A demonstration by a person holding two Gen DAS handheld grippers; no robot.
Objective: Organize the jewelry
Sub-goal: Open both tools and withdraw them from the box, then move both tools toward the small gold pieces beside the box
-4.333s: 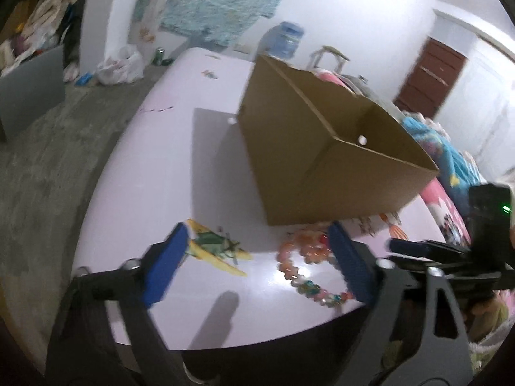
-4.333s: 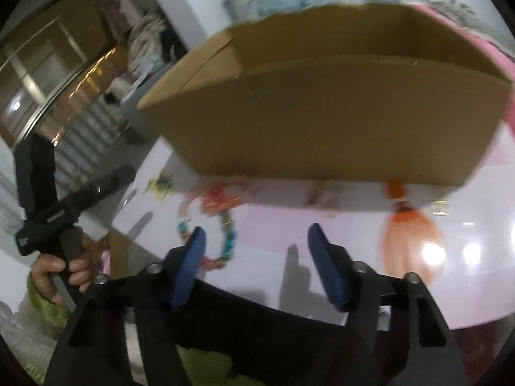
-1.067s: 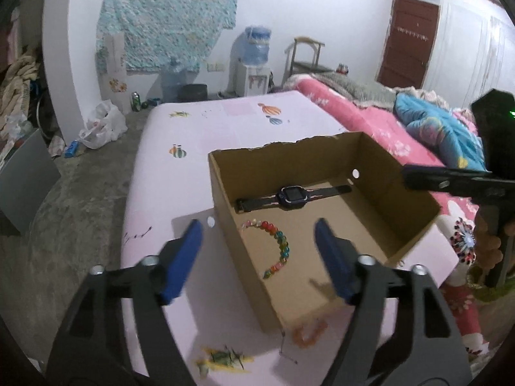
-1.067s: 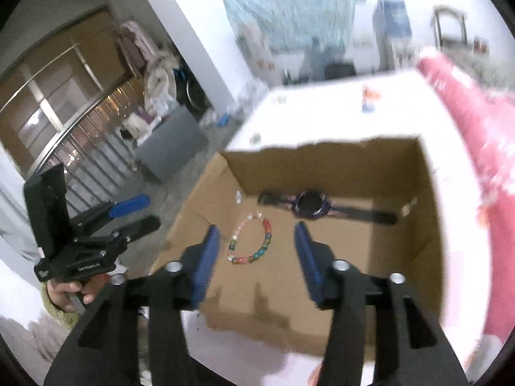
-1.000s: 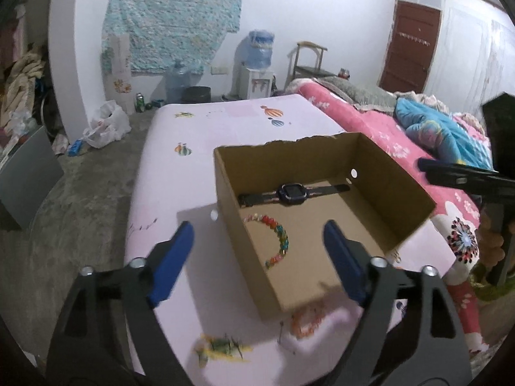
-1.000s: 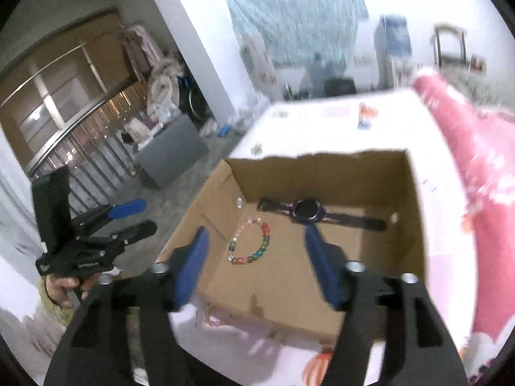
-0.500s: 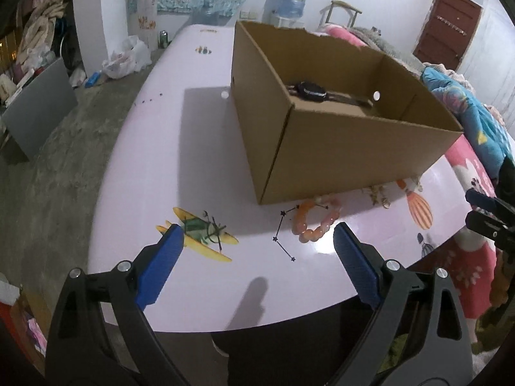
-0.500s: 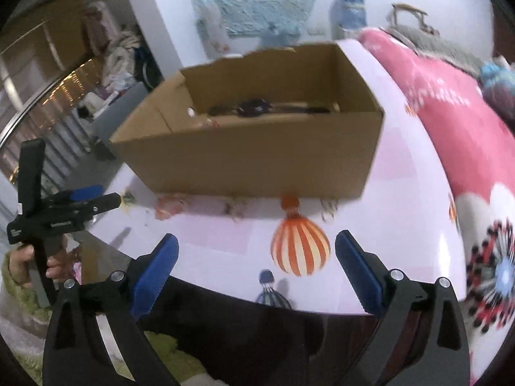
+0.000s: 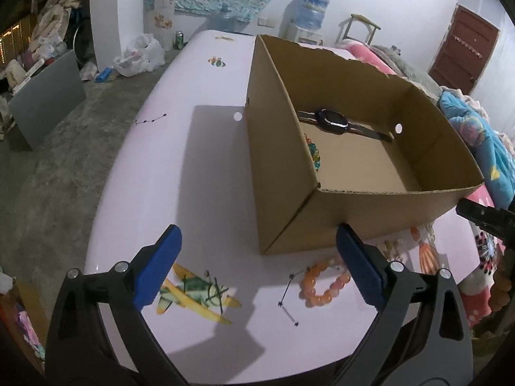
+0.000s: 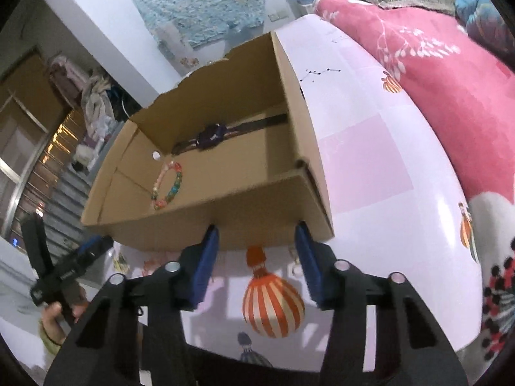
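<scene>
An open cardboard box [image 9: 283,173] [image 10: 264,202] stands on a pale pink table [image 9: 209,167]. Inside lie a black watch [image 9: 334,120] [image 10: 212,136] and a multicoloured bead bracelet [image 10: 167,186], partly hidden in the left wrist view [image 9: 313,154]. An orange bead bracelet [image 9: 323,284] lies on the table in front of the box, just left of my left gripper's right finger. My left gripper [image 9: 257,270] is open and empty above the table's near edge. My right gripper [image 10: 257,257] is open and empty, close to the box's near wall. Small earrings [image 10: 294,255] lie by the box.
Printed pictures mark the table: a yellow plane [image 9: 193,292] and a striped balloon [image 10: 273,299]. A pink bed [image 10: 434,74] lies to the right. The floor to the left holds a grey board [image 9: 45,96], bags and clutter. The left gripper shows in the right wrist view [image 10: 64,267].
Both grippers have dropped from high above the box to the table's near edge. The right gripper's fingers have narrowed and moved close to the box's near wall.
</scene>
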